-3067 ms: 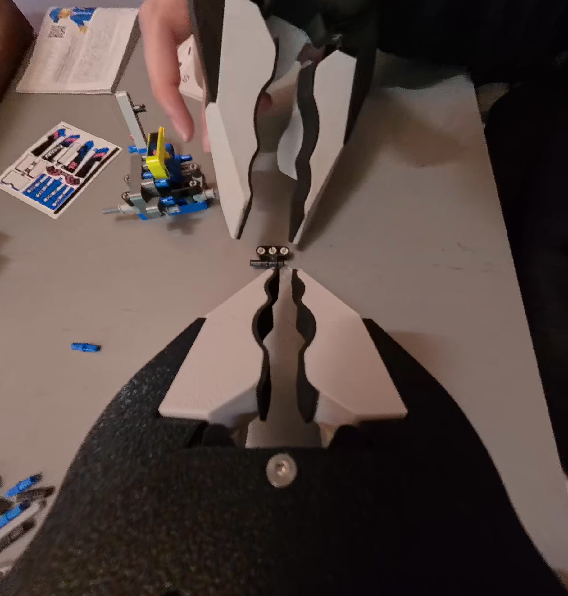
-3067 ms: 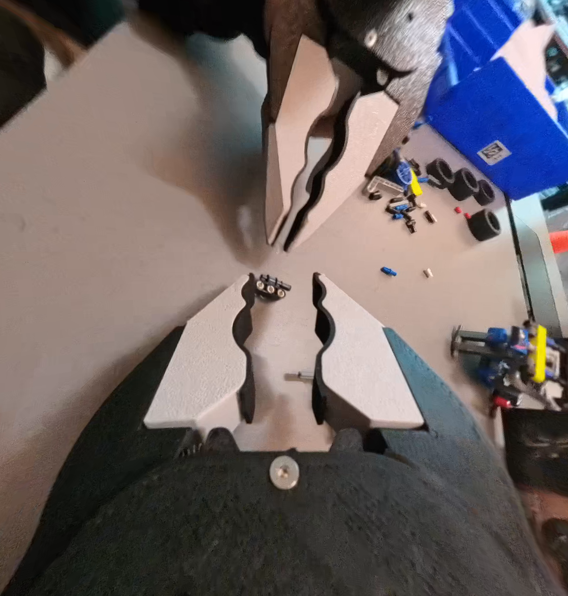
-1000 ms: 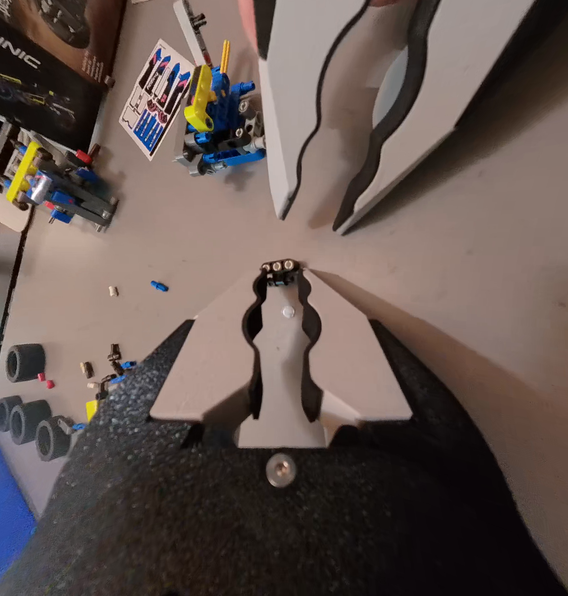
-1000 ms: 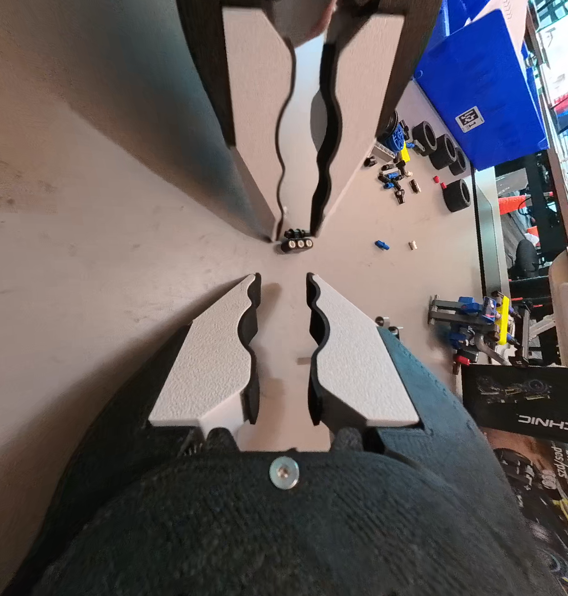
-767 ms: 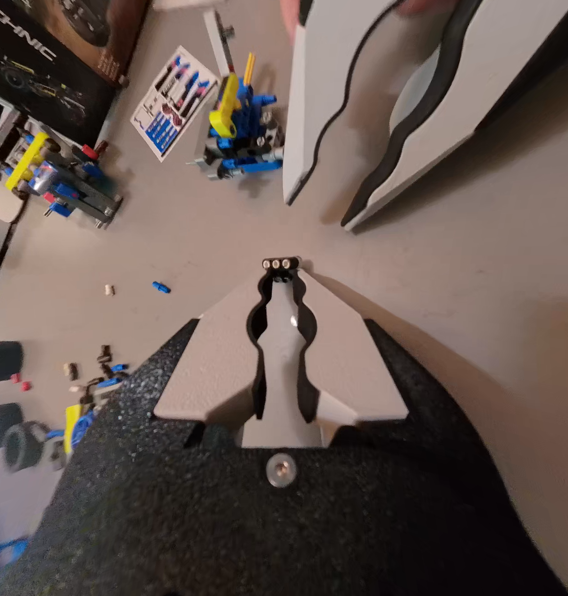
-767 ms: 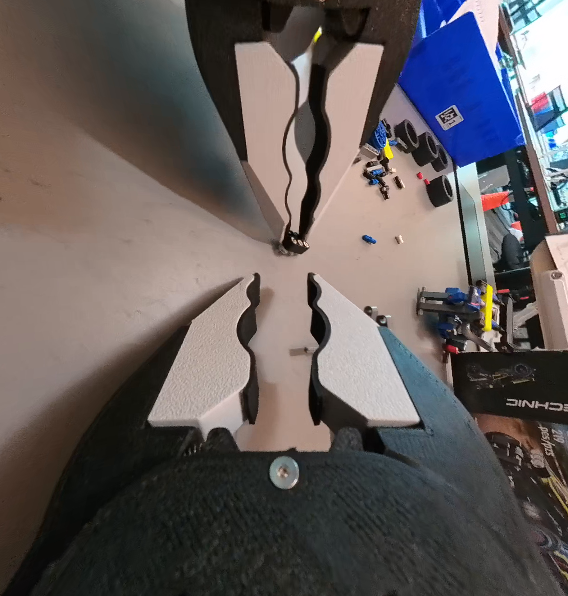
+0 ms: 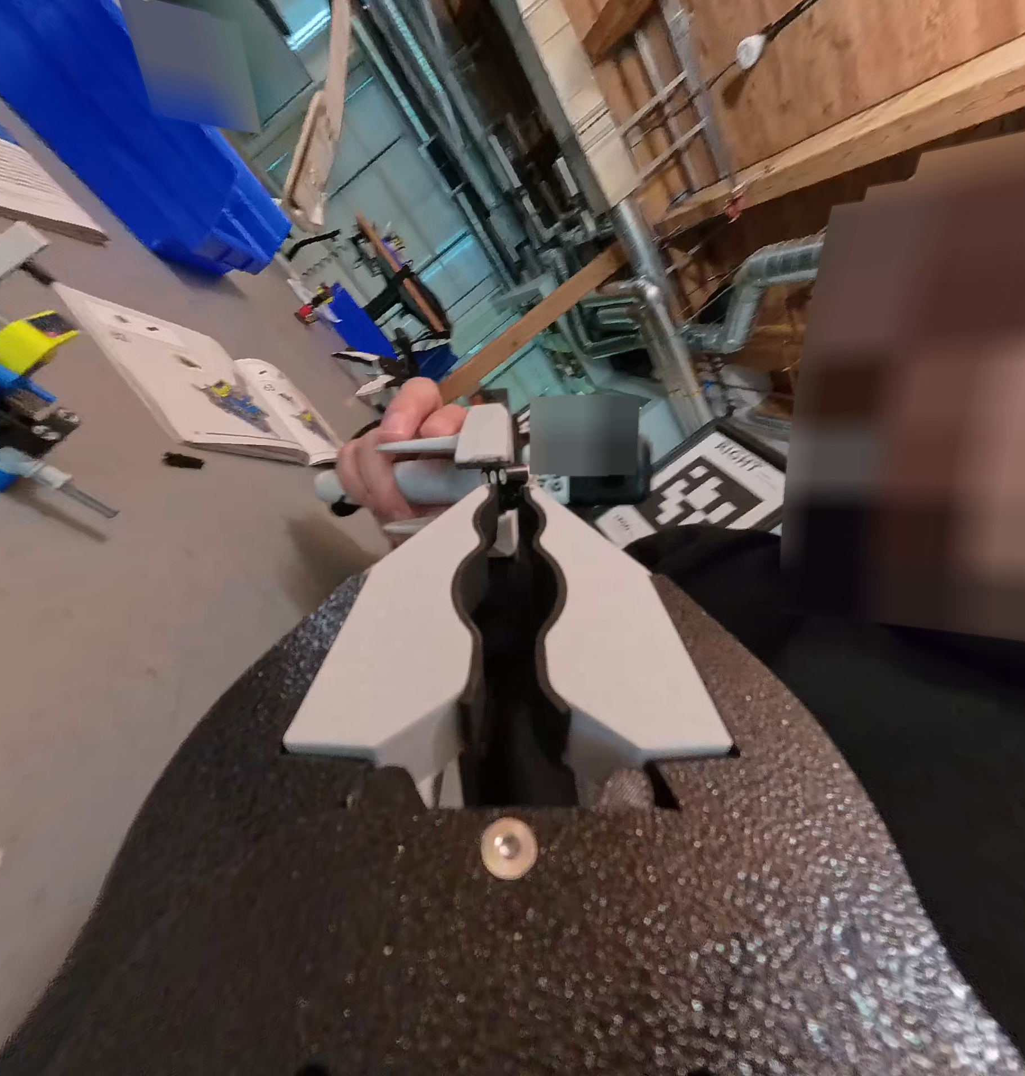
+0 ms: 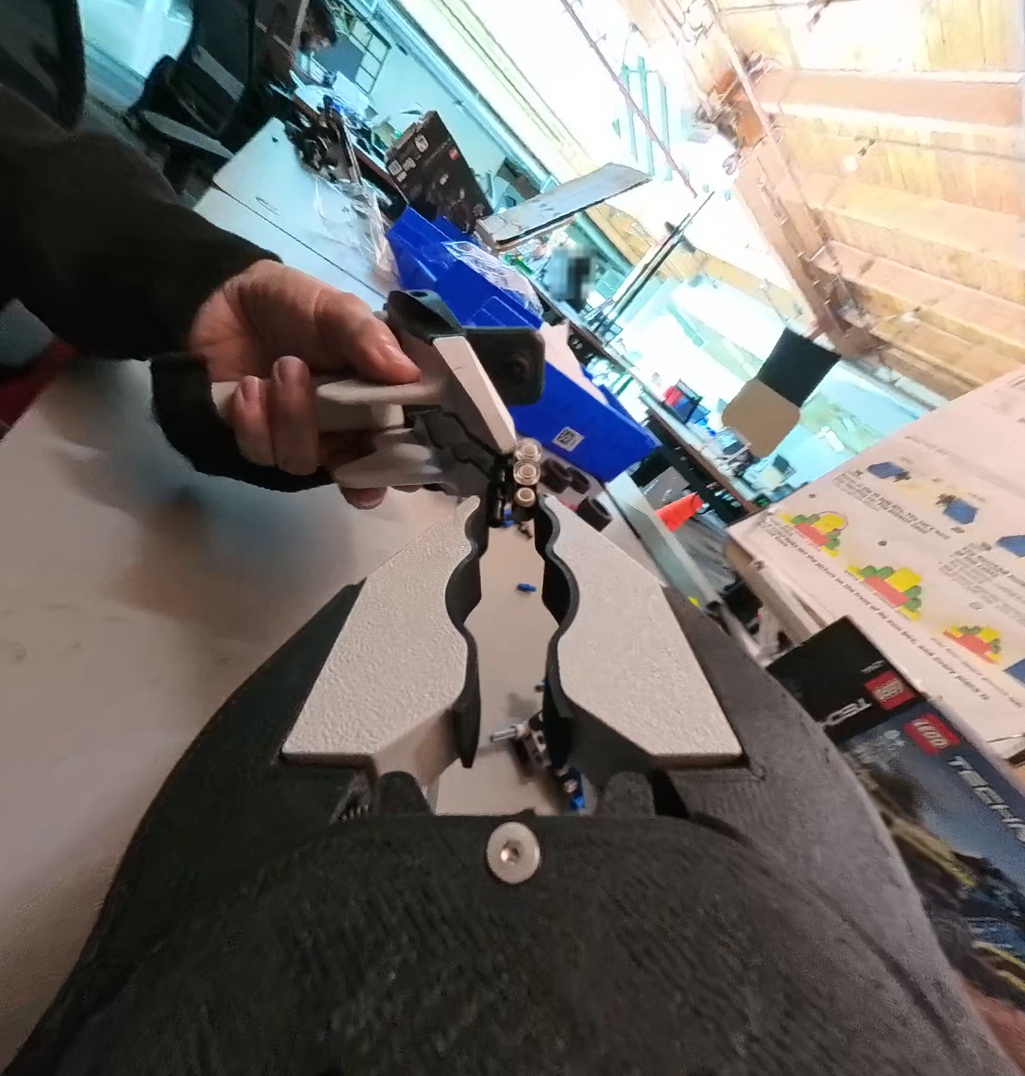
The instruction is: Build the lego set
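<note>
Left wrist view first: we hold the left gripper (image 7: 509, 501) raised off the grey table (image 7: 149, 582), its two grey fingers pinched tight at the tips on a small black lego piece (image 7: 507, 495). Straight beyond that piece we see the right gripper (image 7: 489, 463) end-on, a bare hand (image 7: 393, 454) wrapped around its handle, its tip meeting the piece from the far side. To the left of the piece an open instruction booklet (image 7: 207, 384) lies flat on the table, and farther left sits a blue and yellow lego assembly (image 7: 15, 384), cut by the frame edge. Behind the booklet stands a blue bin (image 7: 120, 145).

Over to the right wrist view: our right gripper (image 8: 513, 515) has its fingers parted only by the width of the lego piece (image 8: 513, 486), and the lower end of the piece sits between the tips. We cannot say for sure that they clamp it. The piece stands upright, three clear round studs stacked along it. From the left, the left gripper (image 8: 501, 451) pinches its upper end, with a hand (image 8: 288, 372) in a dark sleeve on the handles. Right of the piece lies a printed sheet (image 8: 917, 559) over a dark lego box (image 8: 882, 716); black tyres (image 8: 580, 495) rest behind it.
</note>
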`<state>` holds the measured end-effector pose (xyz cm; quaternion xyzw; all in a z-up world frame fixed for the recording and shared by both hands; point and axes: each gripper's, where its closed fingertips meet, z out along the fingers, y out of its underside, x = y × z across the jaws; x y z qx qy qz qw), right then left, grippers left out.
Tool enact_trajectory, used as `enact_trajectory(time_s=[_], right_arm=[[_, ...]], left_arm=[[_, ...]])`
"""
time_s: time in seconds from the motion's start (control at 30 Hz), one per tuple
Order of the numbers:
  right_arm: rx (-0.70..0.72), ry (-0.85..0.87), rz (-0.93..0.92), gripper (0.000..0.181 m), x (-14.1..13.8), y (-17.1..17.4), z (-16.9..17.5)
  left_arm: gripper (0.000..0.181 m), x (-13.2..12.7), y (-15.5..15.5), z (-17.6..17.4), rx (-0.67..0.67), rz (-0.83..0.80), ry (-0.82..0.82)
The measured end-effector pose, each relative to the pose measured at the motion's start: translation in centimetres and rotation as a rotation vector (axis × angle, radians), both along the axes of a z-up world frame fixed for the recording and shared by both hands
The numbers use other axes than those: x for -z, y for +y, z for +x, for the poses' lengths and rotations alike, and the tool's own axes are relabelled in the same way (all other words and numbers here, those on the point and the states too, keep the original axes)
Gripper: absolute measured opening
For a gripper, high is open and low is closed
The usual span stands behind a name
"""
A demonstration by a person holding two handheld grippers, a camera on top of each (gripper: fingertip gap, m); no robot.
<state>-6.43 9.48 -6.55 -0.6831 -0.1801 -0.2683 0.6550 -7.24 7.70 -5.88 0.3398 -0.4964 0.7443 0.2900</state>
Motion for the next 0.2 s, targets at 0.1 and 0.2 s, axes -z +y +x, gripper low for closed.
enact_trajectory(time_s=[0.1, 0.2], right_arm=[[-0.010, 0.110, -0.116, 0.013, 1.6, -0.2, 0.2], [0.046, 0.323, -0.285, 0.013, 4.6, -0.8, 1.1]], left_arm=[[0.003, 2.3, 0.4, 0.4, -0.050, 0.212, -0.031], [0.007, 5.9, 2.1, 0.7, -0.098, 0.581, -0.130]])
